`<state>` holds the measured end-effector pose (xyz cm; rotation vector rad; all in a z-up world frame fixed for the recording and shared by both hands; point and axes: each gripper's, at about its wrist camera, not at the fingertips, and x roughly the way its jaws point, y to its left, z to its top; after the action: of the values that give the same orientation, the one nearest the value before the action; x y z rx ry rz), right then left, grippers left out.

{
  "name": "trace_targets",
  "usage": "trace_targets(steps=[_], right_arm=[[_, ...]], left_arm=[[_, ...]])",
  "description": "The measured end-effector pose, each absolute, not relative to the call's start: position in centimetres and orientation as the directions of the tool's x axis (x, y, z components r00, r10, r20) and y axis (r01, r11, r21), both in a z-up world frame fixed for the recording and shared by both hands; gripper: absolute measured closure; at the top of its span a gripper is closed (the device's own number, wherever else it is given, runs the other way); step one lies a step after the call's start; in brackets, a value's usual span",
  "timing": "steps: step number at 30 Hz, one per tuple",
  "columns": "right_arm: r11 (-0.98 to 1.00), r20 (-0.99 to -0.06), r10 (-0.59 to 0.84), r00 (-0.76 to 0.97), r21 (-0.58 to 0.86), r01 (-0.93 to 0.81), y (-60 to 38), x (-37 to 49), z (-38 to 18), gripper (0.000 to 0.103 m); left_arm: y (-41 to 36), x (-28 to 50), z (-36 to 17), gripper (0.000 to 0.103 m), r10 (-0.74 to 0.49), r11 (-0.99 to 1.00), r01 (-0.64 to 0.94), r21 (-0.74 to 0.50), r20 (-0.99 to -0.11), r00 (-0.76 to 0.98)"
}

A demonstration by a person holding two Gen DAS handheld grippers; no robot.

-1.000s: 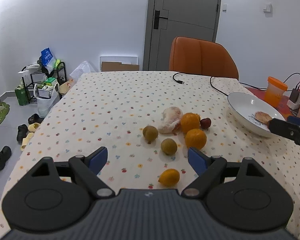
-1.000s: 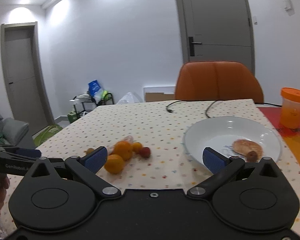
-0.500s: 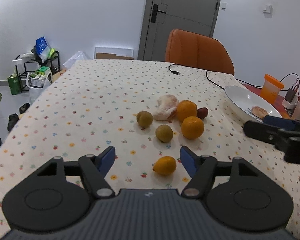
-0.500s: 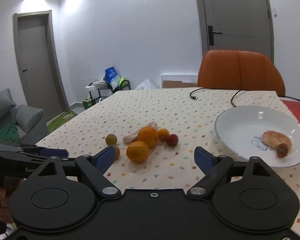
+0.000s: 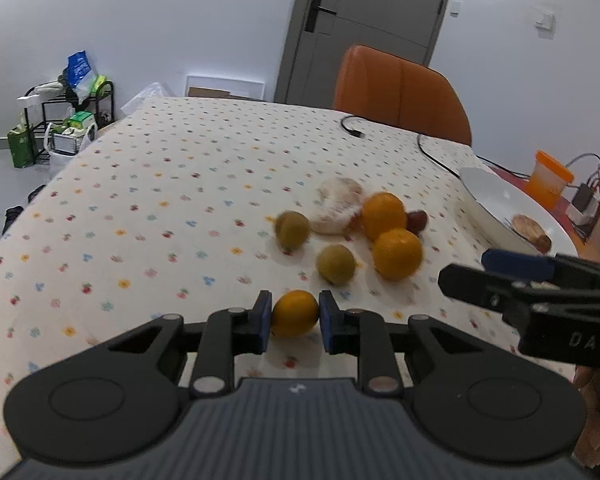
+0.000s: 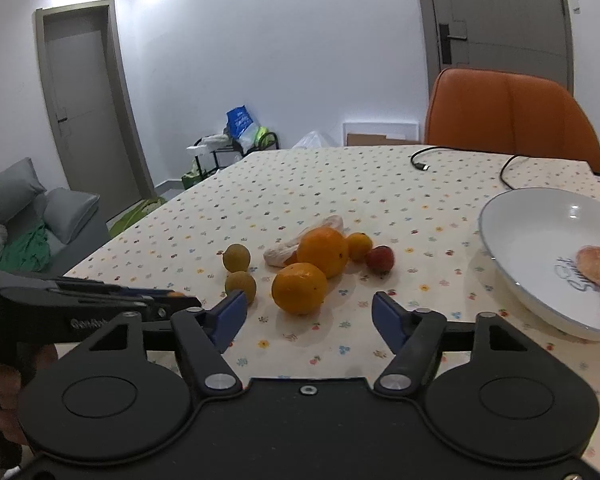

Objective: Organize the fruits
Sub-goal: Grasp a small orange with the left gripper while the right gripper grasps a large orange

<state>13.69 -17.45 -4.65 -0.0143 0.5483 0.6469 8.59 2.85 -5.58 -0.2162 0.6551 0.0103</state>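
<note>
Small orange fruit (image 5: 295,313) clamped in left gripper (image 5: 293,322) jaws; right gripper (image 6: 309,316) jaws wide, empty.

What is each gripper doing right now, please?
Left gripper: shut on the small yellow-orange fruit.
Right gripper: open, holding nothing.

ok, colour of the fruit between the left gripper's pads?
Yellow-orange. The small citrus sits between the left gripper pads, clearest in the left wrist view.
</note>
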Motion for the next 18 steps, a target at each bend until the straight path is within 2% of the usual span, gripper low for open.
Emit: trace_targets(steps=[10, 12, 13, 18], right_arm=[[0.793, -0.529, 0.568, 0.63, 0.147, -0.592, -14.9, 16.1, -5.2, 0.04], [0.798, -0.549, 0.556, 0.624, 0.144, -0.585, -14.5, 16.8, -5.9, 0.054], [0.796, -0.56, 0.558, 0.612, 0.152, -0.586, -14.4, 17.2, -6.1, 0.066], [0.799, -0.529, 0.563, 0.635, 0.155, -0.58, -15.1, 16.5, -5.8, 0.067]], left_arm=[[5.4, 9.2, -4.9, 0.08, -0.012, 0.971, -0.133, -0.197, -0.598, 0.801], [5.5, 9.3, -4.7, 0.08, -0.007, 0.972, -0.133, -0.192, -0.594, 0.805], [5.6, 9.3, -4.6, 0.08, -0.005, 0.973, -0.134, -0.189, -0.592, 0.806], [5.4, 9.6, -4.2, 0.08, -0.002, 0.975, -0.128, -0.181, -0.585, 0.811]])
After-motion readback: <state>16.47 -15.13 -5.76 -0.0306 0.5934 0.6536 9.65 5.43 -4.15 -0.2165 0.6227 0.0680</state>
